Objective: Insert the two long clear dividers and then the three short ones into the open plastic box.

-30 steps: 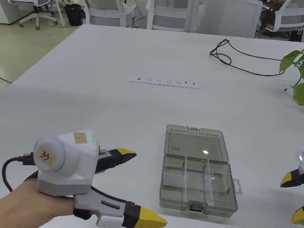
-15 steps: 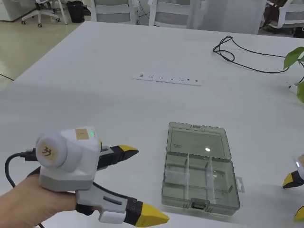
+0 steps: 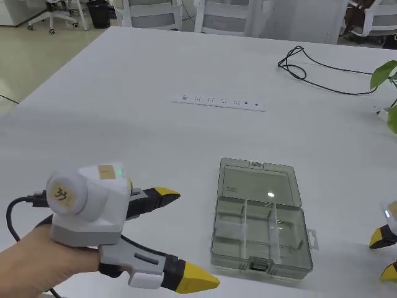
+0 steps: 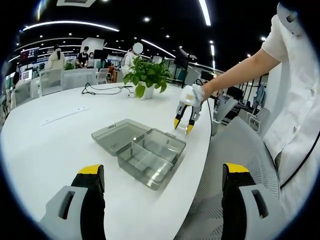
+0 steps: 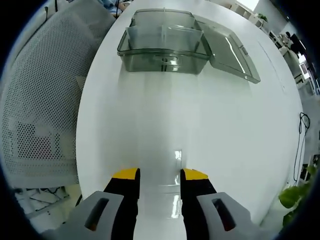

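Note:
The open clear plastic box (image 3: 260, 248) lies on the white table with its lid (image 3: 259, 183) flat behind it. Clear dividers (image 3: 243, 225) stand inside, two long ones crossed by short pieces. My left gripper (image 3: 183, 239) hovers left of the box, open wide and holding nothing. In the left gripper view the box (image 4: 150, 157) lies ahead between my left gripper's (image 4: 162, 170) spread jaws. My right gripper (image 3: 384, 253) sits at the right edge, clear of the box, its jaws a little apart. From the right gripper (image 5: 160, 175) view the box (image 5: 162, 47) is far ahead.
A white power strip (image 3: 218, 102) lies across the middle of the table, and a black cable (image 3: 310, 71) loops at the back right. Plant leaves (image 3: 388, 77) reach in from the right. Office chairs (image 3: 223, 15) stand beyond the far edge. Mesh chair fabric (image 5: 45, 100) flanks the table's near edge.
The head camera has shifted slightly. My left gripper has dipped a little. The right gripper has slid lower at the right edge. The box has not moved.

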`<move>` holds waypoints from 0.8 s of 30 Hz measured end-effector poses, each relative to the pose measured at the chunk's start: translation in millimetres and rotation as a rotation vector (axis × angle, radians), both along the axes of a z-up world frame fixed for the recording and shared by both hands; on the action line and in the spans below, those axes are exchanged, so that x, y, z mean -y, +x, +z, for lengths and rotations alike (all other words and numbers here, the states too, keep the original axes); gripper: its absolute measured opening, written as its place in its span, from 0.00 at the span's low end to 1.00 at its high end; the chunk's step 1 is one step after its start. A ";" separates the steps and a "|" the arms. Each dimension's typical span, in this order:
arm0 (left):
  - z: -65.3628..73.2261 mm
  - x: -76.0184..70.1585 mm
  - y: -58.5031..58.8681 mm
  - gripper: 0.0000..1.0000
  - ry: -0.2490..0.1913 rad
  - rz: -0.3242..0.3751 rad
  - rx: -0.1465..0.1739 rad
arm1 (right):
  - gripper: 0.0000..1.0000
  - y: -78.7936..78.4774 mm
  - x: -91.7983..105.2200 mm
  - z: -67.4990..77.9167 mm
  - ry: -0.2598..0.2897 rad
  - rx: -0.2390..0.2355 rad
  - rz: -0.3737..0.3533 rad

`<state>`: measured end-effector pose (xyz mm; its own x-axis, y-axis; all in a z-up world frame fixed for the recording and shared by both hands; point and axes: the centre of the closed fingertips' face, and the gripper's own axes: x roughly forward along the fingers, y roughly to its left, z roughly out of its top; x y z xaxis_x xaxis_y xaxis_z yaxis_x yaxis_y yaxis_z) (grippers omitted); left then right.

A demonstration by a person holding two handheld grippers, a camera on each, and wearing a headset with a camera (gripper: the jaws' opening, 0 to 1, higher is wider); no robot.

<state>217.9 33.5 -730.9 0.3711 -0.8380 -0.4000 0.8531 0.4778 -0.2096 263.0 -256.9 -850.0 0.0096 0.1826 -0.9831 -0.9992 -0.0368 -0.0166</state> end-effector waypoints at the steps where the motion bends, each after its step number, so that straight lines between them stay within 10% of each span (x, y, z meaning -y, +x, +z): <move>1: 0.2 -0.1 -0.2 1.00 0.000 0.000 0.000 | 0.33 0.1 0.1 0.0 0.000 0.002 0.000; 16: 13.2 11.8 2.5 0.99 -0.033 -0.005 -0.010 | 0.33 0.0 -28.5 41.9 0.090 0.100 -0.001; 24: 28.5 31.2 7.0 0.92 -0.131 0.022 -0.082 | 0.33 -4.8 -54.6 73.7 0.146 0.158 0.025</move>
